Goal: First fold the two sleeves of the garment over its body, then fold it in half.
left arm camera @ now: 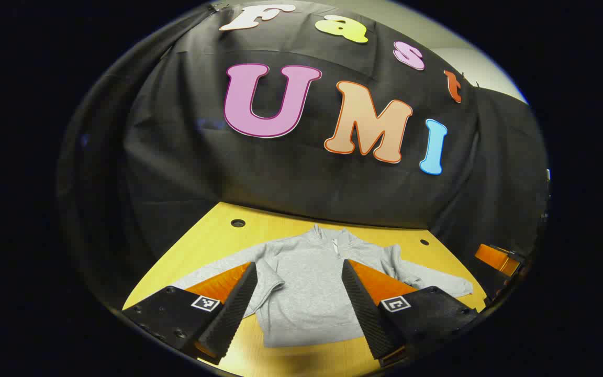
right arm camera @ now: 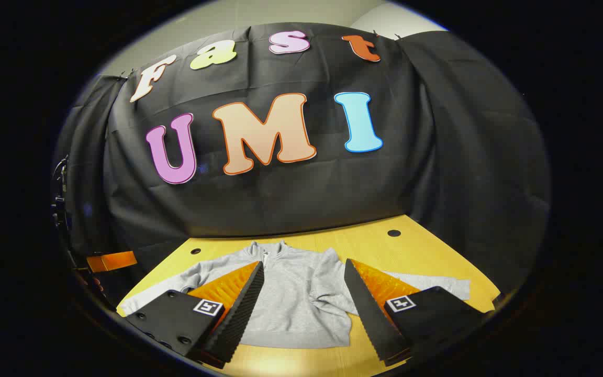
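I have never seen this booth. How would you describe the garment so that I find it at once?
Look at the yellow wooden table in front of the black cloth wall. Flat on its middle lies the garment, a light grey sweatshirt with a short collar pointing toward the wall and both sleeves spread out sideways. It is the one soft, grey thing on the tabletop.

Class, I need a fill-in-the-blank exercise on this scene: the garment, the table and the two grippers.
1. The sweatshirt lying on the table is ____ in colour.
2. Both of its sleeves are spread out to the sides, so neither has been ____ yet.
3. The left gripper and the right gripper both have their fingers ____.

Missing words: grey; folded; open
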`<state>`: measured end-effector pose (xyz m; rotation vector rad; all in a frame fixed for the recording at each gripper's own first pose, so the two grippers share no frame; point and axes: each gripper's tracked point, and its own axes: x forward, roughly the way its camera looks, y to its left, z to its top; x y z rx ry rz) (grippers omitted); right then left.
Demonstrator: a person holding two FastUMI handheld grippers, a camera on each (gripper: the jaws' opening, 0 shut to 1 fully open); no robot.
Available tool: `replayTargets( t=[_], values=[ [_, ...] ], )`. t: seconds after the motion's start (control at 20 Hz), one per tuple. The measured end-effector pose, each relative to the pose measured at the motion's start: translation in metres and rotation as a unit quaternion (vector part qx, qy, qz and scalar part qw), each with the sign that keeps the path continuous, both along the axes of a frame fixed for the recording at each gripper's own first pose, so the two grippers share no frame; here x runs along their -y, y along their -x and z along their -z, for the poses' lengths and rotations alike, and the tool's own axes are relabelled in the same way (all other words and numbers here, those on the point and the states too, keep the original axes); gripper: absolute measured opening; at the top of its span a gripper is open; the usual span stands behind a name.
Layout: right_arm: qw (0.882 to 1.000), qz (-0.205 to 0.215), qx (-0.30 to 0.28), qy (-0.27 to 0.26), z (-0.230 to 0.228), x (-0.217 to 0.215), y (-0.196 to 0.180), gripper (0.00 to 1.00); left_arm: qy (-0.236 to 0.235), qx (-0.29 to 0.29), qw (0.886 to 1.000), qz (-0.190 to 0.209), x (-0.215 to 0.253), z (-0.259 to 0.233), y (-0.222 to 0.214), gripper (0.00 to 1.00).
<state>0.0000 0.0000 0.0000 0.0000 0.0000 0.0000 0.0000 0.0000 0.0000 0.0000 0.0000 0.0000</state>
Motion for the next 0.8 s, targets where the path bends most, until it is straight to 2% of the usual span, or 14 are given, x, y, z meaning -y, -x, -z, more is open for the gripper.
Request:
replayTargets(
  t=[0.4, 0.45, 0.5, 0.6, 0.65, 0.7, 0.75, 0.8],
  values=[
    [1.000, 0.010, -0.004, 0.001, 0.001, 0.013, 0.003, 0.97, 0.001, -0.004, 1.000, -0.004, -0.002, 0.002, 0.001, 0.95],
    [1.000, 0.011, -0.005, -0.002, 0.004, 0.016, 0.004, 0.93, 0.002, -0.004, 1.000, -0.003, 0.000, 0.003, 0.002, 0.95],
    [1.000, 0.012, -0.007, -0.005, 0.004, 0.016, 0.004, 0.97, 0.001, -0.005, 1.000, -0.002, 0.001, 0.003, 0.002, 0.95],
    [1.000, 0.016, -0.008, -0.012, 0.005, 0.021, 0.006, 0.94, -0.004, -0.006, 1.000, 0.000, 0.001, 0.004, 0.003, 0.95],
    [1.000, 0.018, -0.008, -0.015, 0.005, 0.023, 0.006, 0.98, -0.008, -0.007, 1.000, 0.001, 0.002, 0.006, 0.003, 0.95],
    [1.000, 0.021, -0.009, -0.016, 0.005, 0.025, 0.006, 0.97, -0.010, -0.008, 1.000, 0.002, 0.002, 0.007, 0.003, 0.95],
    [1.000, 0.023, -0.010, -0.016, 0.008, 0.029, 0.007, 0.93, -0.012, -0.009, 1.000, 0.003, 0.003, 0.008, 0.004, 0.95],
    [0.999, 0.026, -0.011, -0.016, 0.009, 0.033, 0.008, 0.97, -0.012, -0.010, 1.000, 0.005, 0.004, 0.008, 0.004, 0.95]
  ],
)
